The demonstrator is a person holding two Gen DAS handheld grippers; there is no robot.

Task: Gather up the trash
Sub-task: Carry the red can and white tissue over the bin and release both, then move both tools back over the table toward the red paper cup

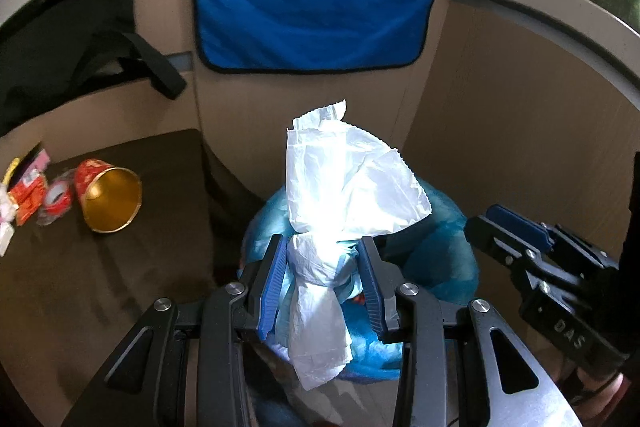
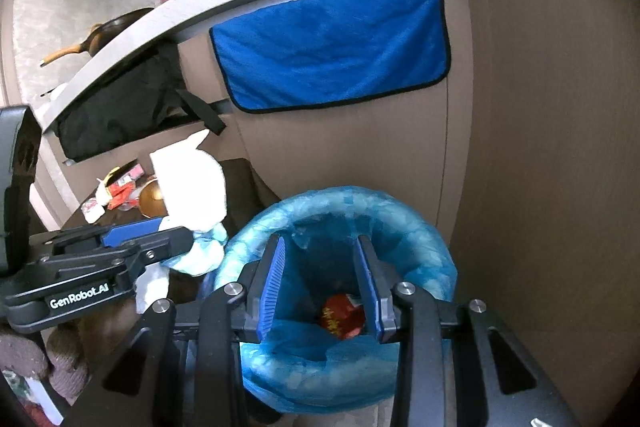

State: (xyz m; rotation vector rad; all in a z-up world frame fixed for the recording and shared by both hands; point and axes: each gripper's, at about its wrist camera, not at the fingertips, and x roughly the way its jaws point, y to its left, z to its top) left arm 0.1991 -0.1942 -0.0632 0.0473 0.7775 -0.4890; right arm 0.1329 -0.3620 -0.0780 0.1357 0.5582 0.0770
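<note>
A crumpled white plastic bag (image 1: 352,179) stands up between the blue pads of my left gripper (image 1: 323,241), which is shut on its knotted middle. It hangs just above the rim of a round bin with a blue liner (image 1: 444,239). In the right wrist view the same white bag (image 2: 192,187) and left gripper (image 2: 176,229) sit left of the bin's liner (image 2: 420,227). My right gripper (image 2: 320,241) hovers over the bin's mouth, jaws apart with nothing between them. A red wrapper (image 2: 342,319) lies at the bottom of the bin. The right gripper (image 1: 486,221) also shows at the right of the left wrist view.
A low dark table (image 1: 120,287) left of the bin holds a red cup with a gold inside (image 1: 108,199), a tape roll (image 1: 56,199) and red wrappers (image 1: 28,199). A blue cloth (image 1: 312,15) and a black bag (image 1: 80,39) hang on the beige cabinet behind.
</note>
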